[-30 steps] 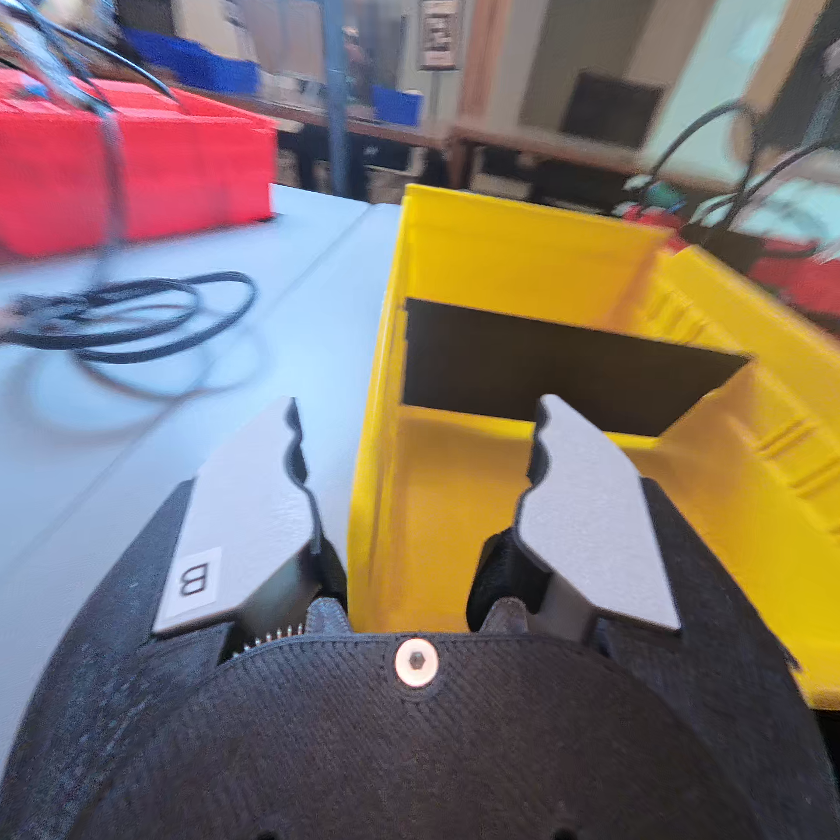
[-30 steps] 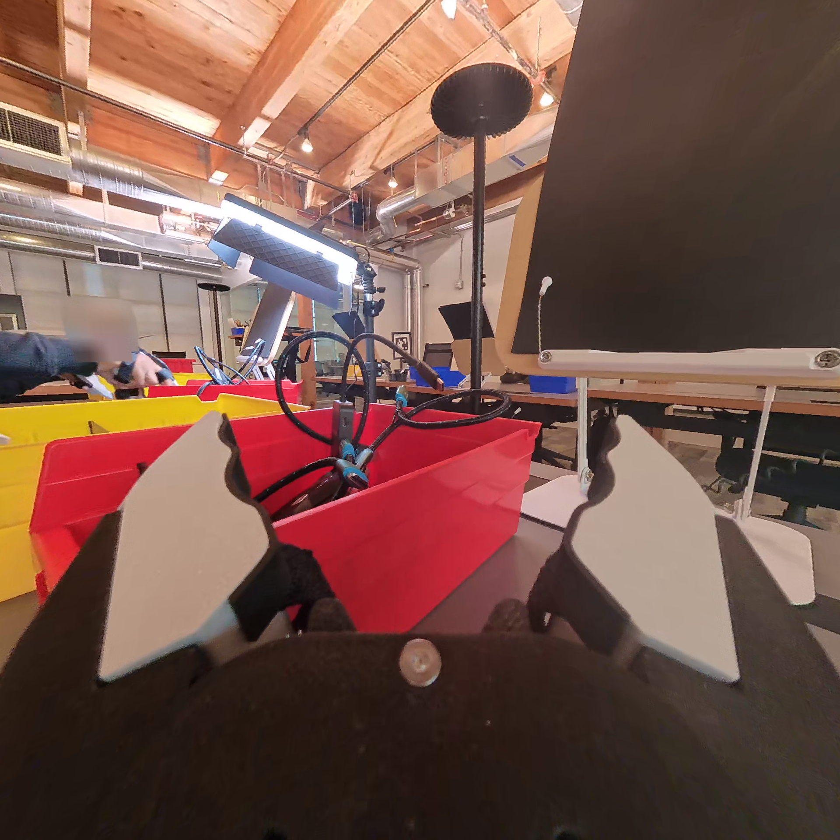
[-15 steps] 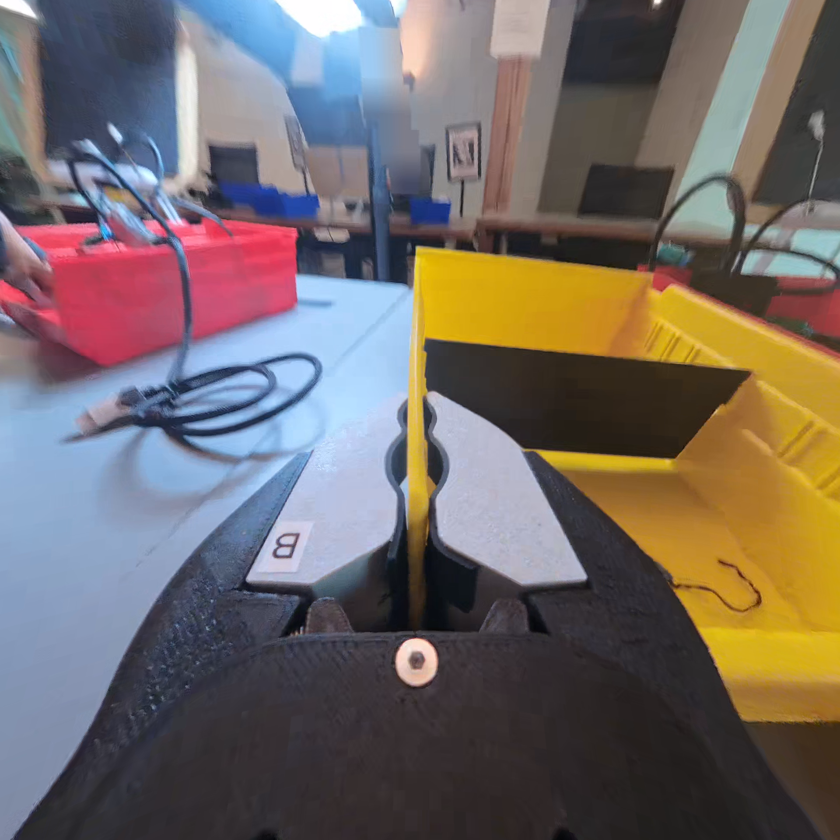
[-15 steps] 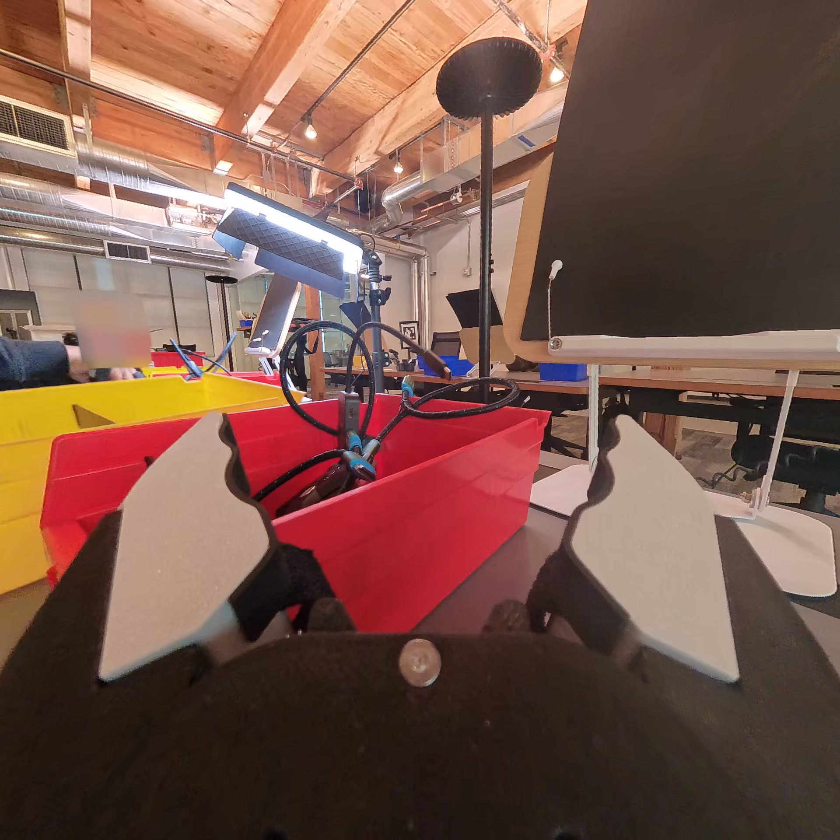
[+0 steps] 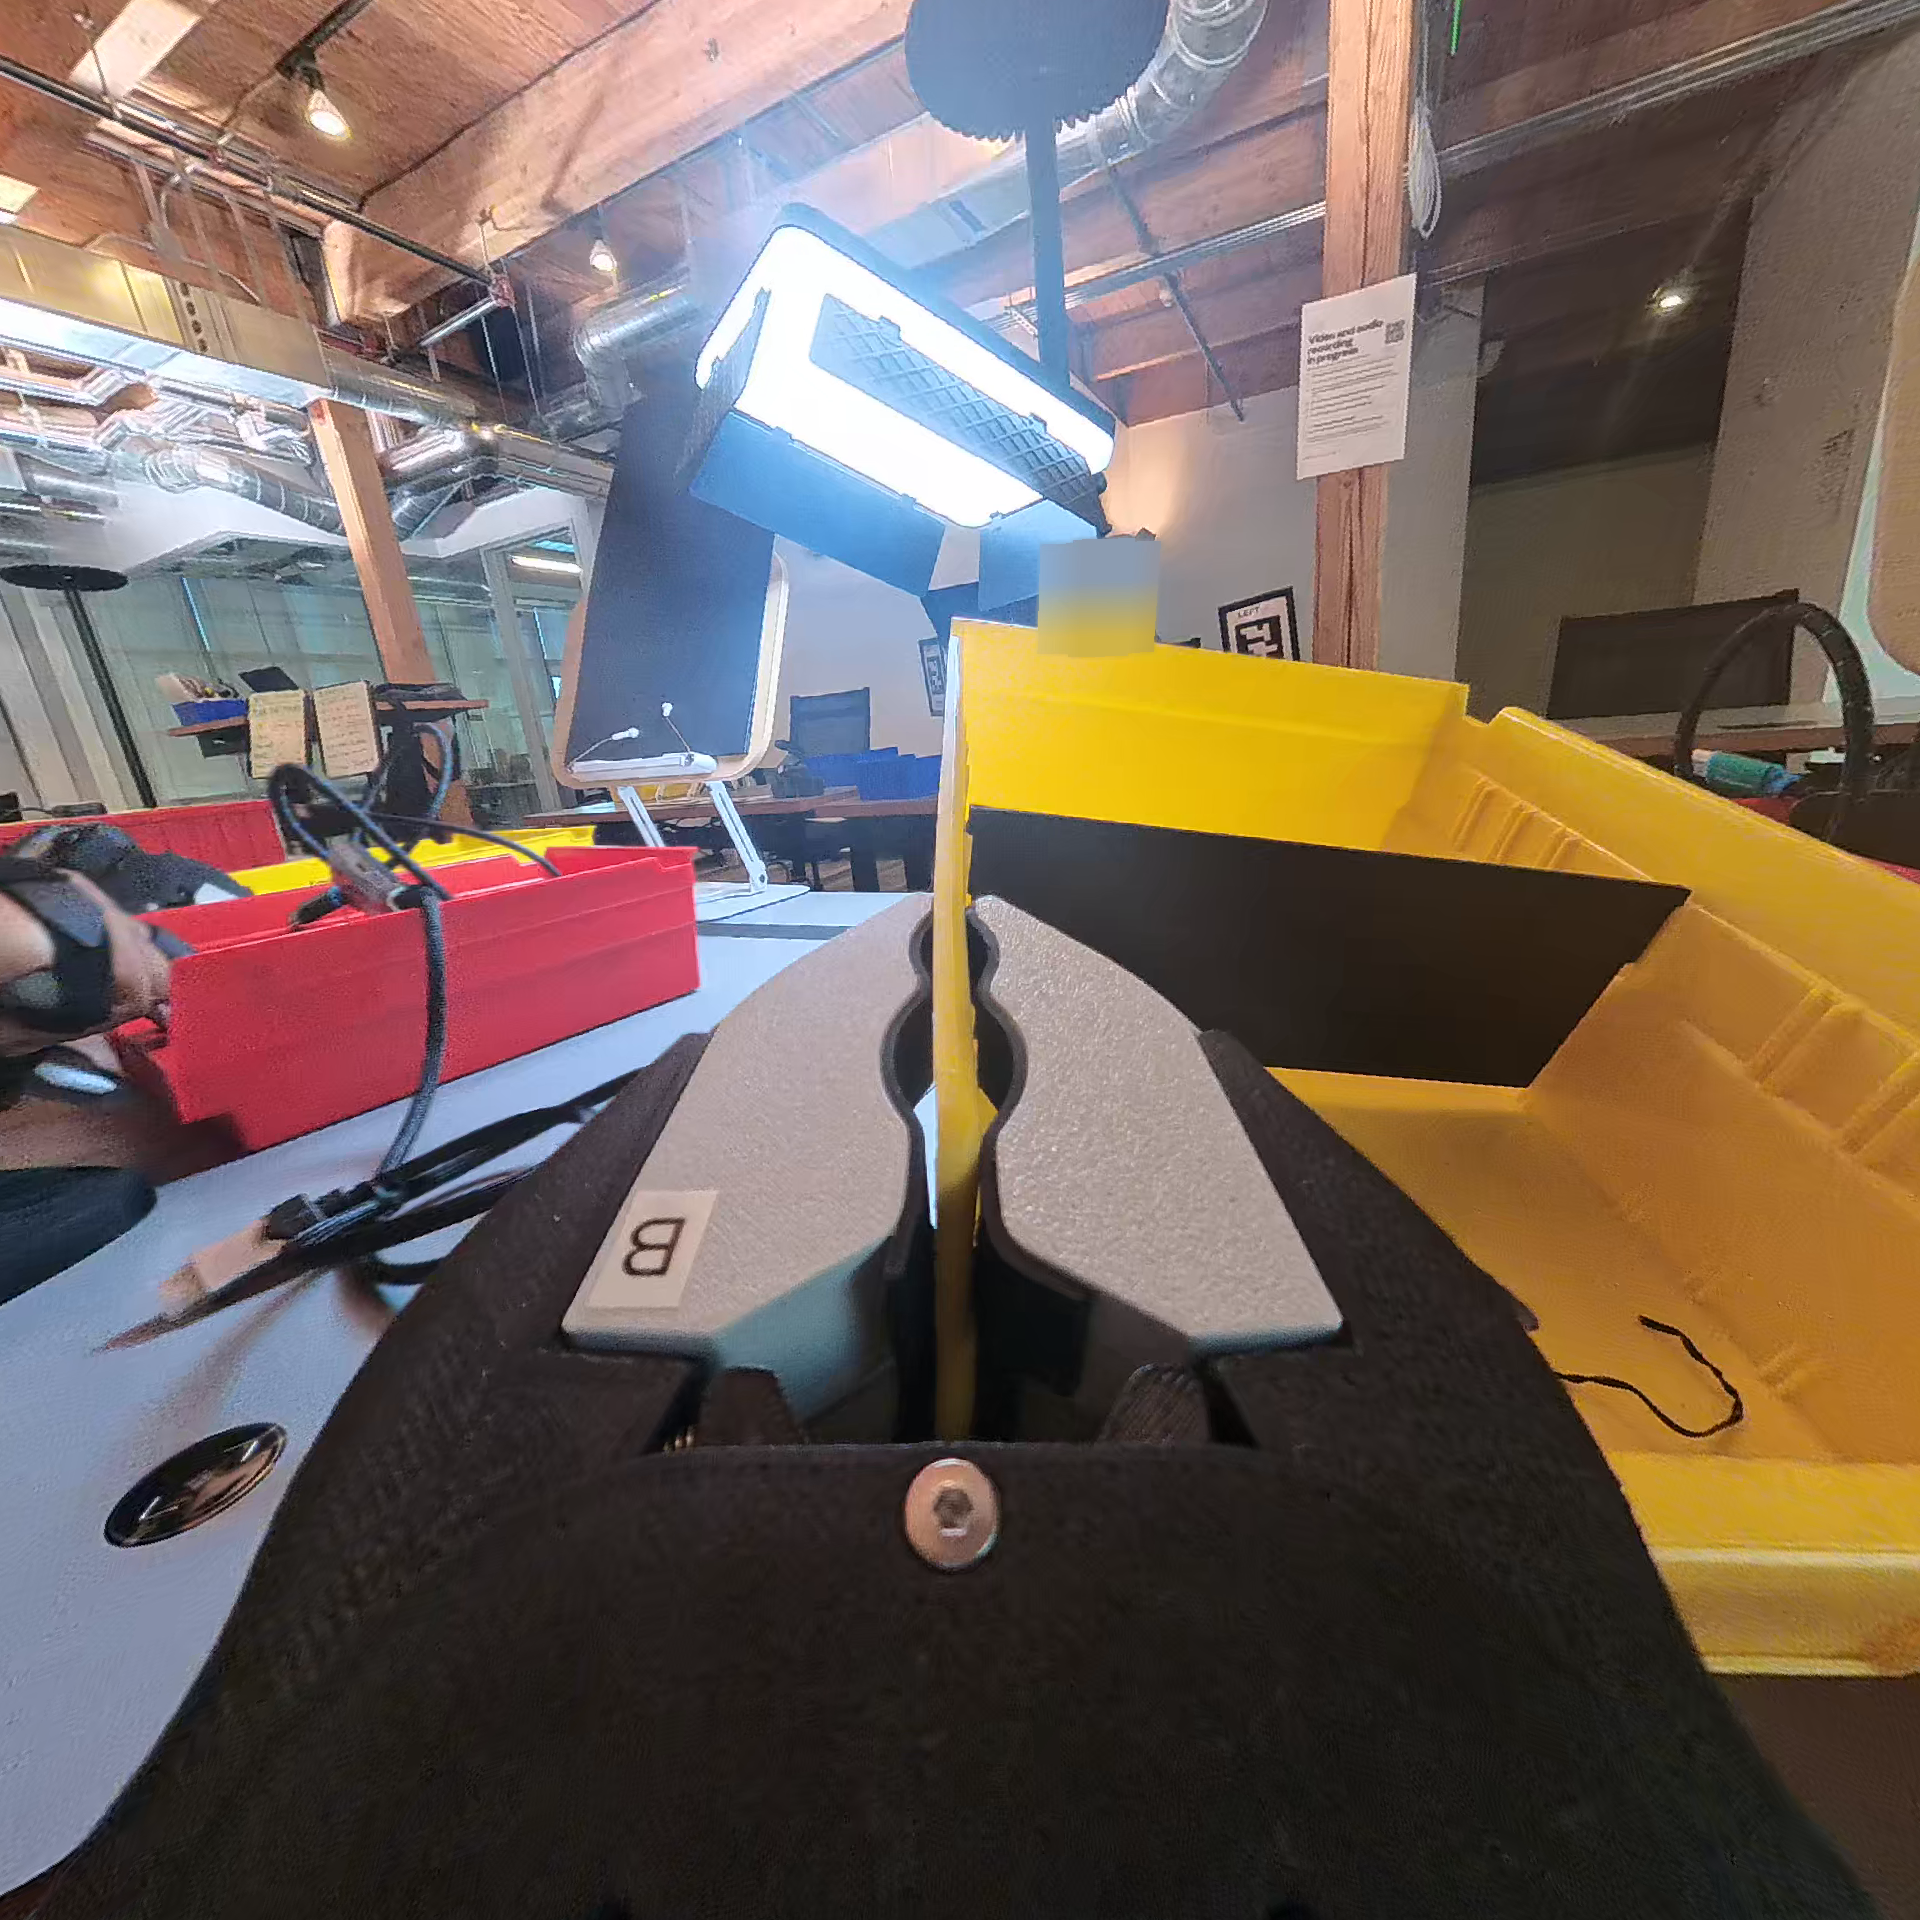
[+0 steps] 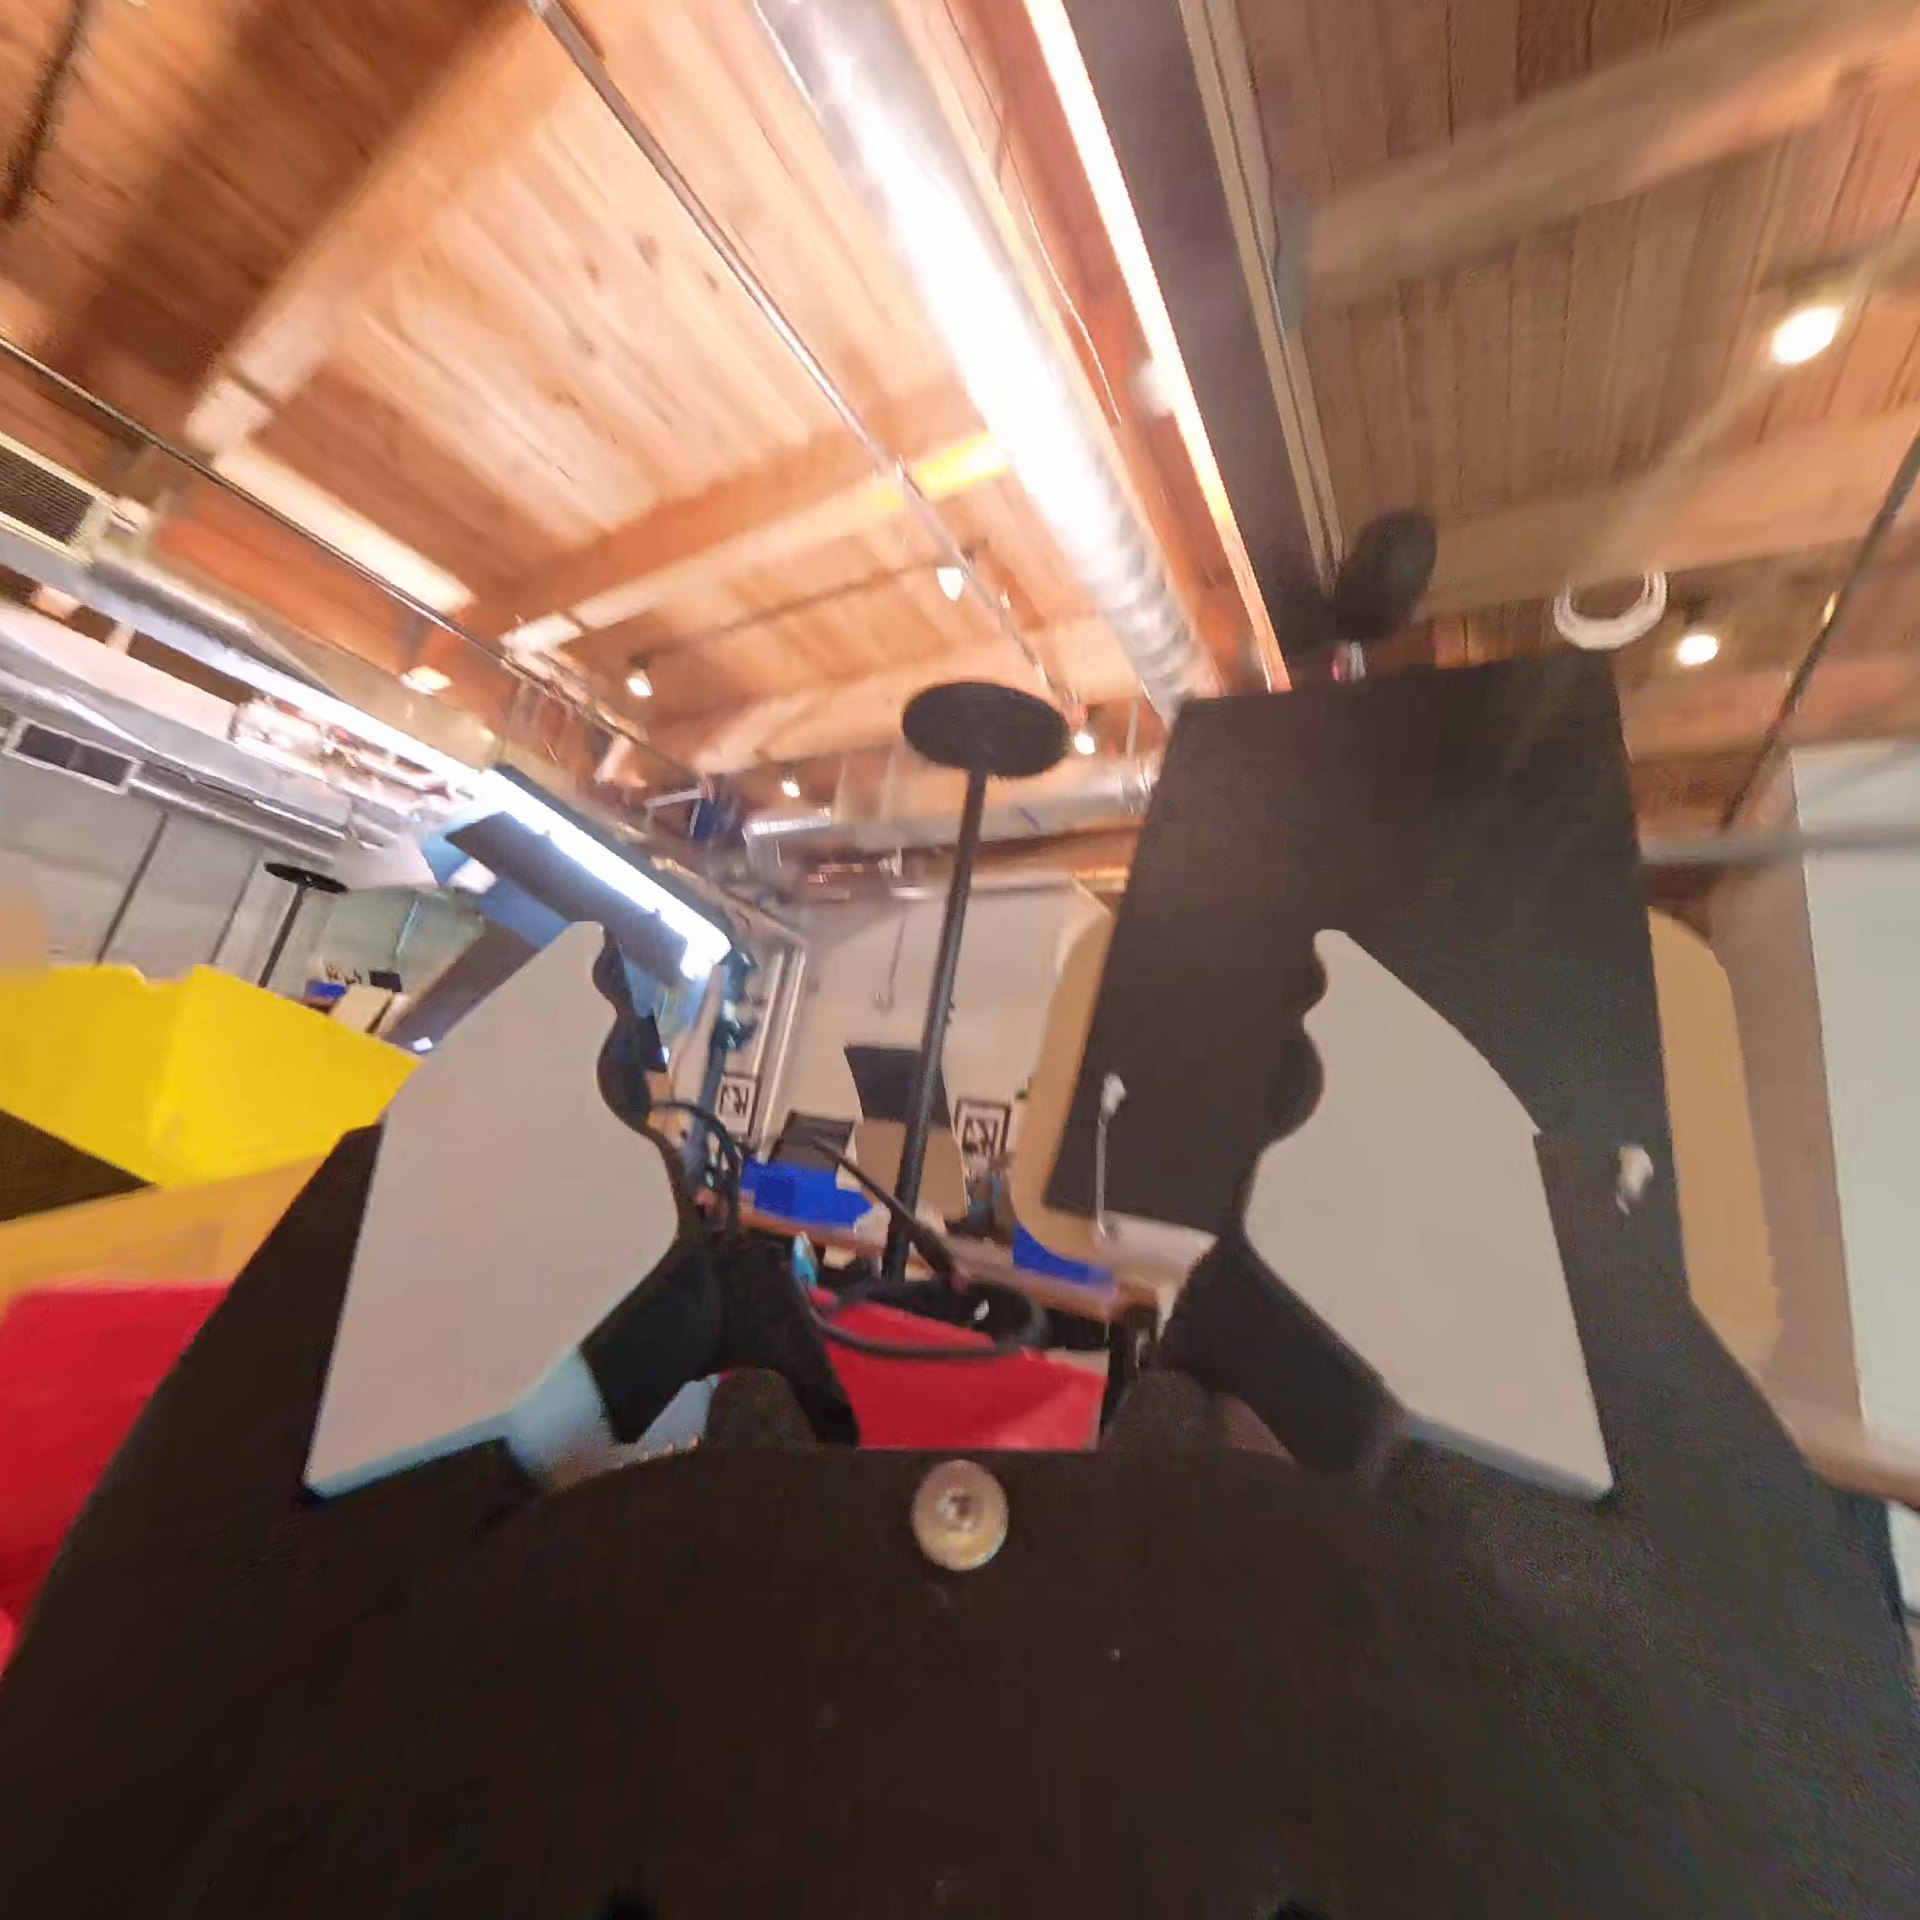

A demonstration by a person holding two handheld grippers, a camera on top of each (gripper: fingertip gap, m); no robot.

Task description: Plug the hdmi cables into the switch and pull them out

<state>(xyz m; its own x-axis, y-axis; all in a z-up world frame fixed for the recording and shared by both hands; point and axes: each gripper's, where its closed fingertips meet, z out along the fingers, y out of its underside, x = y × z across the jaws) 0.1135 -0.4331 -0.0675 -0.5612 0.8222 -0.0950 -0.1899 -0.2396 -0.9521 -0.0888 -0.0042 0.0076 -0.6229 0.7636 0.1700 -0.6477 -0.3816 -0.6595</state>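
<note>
On the grey bench (image 5: 94, 1621), left gripper (image 5: 951, 1039) fingers clamp the yellow plastic bin's (image 5: 1195, 727) thin wall. Right gripper (image 6: 961, 1049) is spread, empty. One black braided HDMI cable (image 5: 416, 1091) trails from the red bin (image 5: 416, 966): light, floppy, so take its stiff plug. Two bins; switch possibly hidden.

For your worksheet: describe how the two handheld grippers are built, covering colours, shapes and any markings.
Both match. The left gripper and right gripper each have a black, rough-textured body with one silver screw at its centre, and two flat, light grey fingers whose inner edges are wavy with black lining. The left gripper's left-hand finger bears a small white sticker. No cables run from either.
</note>
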